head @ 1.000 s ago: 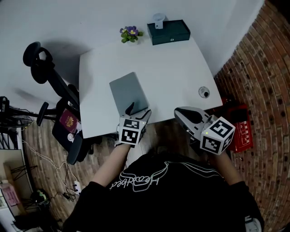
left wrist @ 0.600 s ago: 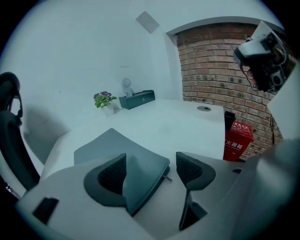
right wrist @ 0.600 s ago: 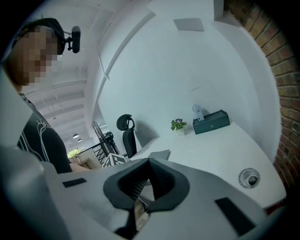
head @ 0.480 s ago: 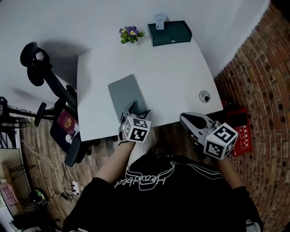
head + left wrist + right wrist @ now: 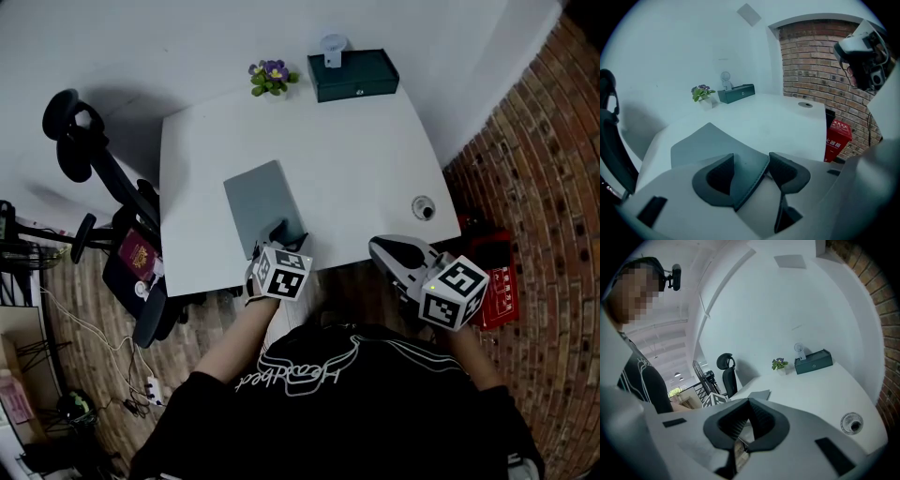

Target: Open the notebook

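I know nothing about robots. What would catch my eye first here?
A grey notebook lies near the front edge of a white table, and the left gripper is closing its jaws around its near corner. The right gripper hangs shut and empty off the table's front, to the right.

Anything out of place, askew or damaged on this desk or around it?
Nothing is spilled or damaged. The grey notebook lies askew on the white table, not square to its edges, close to the front edge. A maroon booklet sits on the office chair, an odd spot for it.
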The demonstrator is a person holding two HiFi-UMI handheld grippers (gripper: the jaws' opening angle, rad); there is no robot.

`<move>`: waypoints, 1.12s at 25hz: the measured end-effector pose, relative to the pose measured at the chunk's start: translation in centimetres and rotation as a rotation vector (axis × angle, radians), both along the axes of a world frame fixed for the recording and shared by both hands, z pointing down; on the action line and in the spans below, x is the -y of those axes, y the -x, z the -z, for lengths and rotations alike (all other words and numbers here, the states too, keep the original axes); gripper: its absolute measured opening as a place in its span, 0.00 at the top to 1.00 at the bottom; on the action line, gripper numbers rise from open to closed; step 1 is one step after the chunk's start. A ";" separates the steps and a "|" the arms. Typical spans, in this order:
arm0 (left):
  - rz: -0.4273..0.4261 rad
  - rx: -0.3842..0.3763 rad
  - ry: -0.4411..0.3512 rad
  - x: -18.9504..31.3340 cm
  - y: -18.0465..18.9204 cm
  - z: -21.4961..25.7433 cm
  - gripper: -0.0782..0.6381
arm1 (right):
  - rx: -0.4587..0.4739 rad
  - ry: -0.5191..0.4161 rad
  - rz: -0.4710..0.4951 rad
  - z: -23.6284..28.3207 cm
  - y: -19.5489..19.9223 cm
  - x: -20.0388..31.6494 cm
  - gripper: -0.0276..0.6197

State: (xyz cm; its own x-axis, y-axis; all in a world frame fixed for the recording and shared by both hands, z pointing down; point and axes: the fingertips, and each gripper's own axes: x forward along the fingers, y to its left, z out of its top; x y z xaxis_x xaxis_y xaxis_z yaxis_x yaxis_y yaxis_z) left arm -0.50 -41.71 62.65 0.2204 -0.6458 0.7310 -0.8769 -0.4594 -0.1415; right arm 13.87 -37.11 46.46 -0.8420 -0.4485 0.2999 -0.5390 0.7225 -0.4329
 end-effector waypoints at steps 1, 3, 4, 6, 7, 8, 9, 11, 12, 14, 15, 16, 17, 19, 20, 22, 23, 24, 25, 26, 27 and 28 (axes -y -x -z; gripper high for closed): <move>-0.004 -0.007 0.004 -0.1 -0.1 0.1 0.55 | 0.001 0.001 -0.001 0.0 0.0 0.1 0.96; -0.017 -0.019 0.009 -0.3 -0.5 0.4 0.62 | 0.000 0.002 -0.001 0.1 0.2 0.1 0.96; -0.024 -0.022 0.009 -0.4 -0.7 0.6 0.65 | 0.000 0.001 0.000 0.2 0.3 0.1 0.96; -0.039 -0.025 0.008 -0.6 -0.9 1.0 0.70 | 0.001 -0.001 0.004 0.4 0.7 0.0 0.96; -0.045 -0.028 0.008 -0.7 -0.9 1.2 0.71 | 0.003 -0.002 0.006 0.4 0.8 -0.1 0.96; -0.051 -0.034 0.008 -0.7 -0.9 1.3 0.73 | 0.005 -0.002 0.008 0.4 1.0 -0.2 0.96; -0.057 -0.043 0.009 -0.7 -0.9 1.5 0.73 | 0.006 -0.001 0.009 0.4 1.1 -0.2 0.96; -0.063 -0.073 0.008 -0.7 -0.9 2.1 0.76 | 0.006 0.004 0.010 0.2 1.4 -0.4 0.96; -0.065 -0.088 0.005 -0.7 -0.9 2.5 0.78 | 0.006 0.006 0.010 0.2 1.7 -0.5 0.96; -0.070 -0.106 0.000 -0.9 -0.7 3.2 0.80 | 0.003 0.006 0.013 0.4 2.2 -0.9 0.96; -0.075 -0.108 -0.002 -1.1 -0.5 3.5 0.80 | 0.002 0.006 0.014 0.6 2.5 -1.0 0.96; -0.082 -0.107 -0.007 -1.3 -0.3 3.8 0.81 | 0.003 0.004 0.014 0.8 2.8 -1.2 0.96; -0.087 -0.107 -0.013 -1.4 -0.1 4.2 0.82 | 0.005 0.003 0.013 1.0 3.1 -1.4 0.96; -0.089 -0.113 -0.021 -1.7 0.4 5.0 0.82 | 0.007 0.004 0.011 1.4 3.8 -1.6 0.96; -0.090 -0.117 -0.025 -1.9 0.6 5.4 0.83 | 0.009 0.006 0.009 1.6 4.1 -1.8 0.96; -0.096 -0.119 -0.036 -2.2 1.2 6.3 0.83 | 0.019 0.006 0.004 2.1 4.9 -2.1 0.96; -0.102 -0.118 -0.042 -2.3 1.5 6.8 0.83 | 0.025 0.004 0.000 2.5 5.2 -2.3 0.96; -0.107 -0.114 -0.048 -2.5 1.8 7.2 0.83 | 0.030 0.000 -0.005 2.9 5.5 -2.5 0.96; -0.111 -0.111 -0.055 -2.7 2.1 7.7 0.83 | 0.033 -0.004 -0.010 3.2 5.7 -2.8 0.96; -0.113 -0.110 -0.061 -2.9 2.5 8.2 0.83 | 0.034 -0.007 -0.015 3.5 6.0 -2.9 0.96; -0.113 -0.113 -0.069 -3.1 2.9 8.7 0.83 | 0.034 -0.008 -0.019 3.8 6.2 -3.1 0.96; -0.110 -0.118 -0.080 -3.2 3.3 9.1 0.83 | 0.033 -0.008 -0.021 3.9 6.3 -3.3 0.96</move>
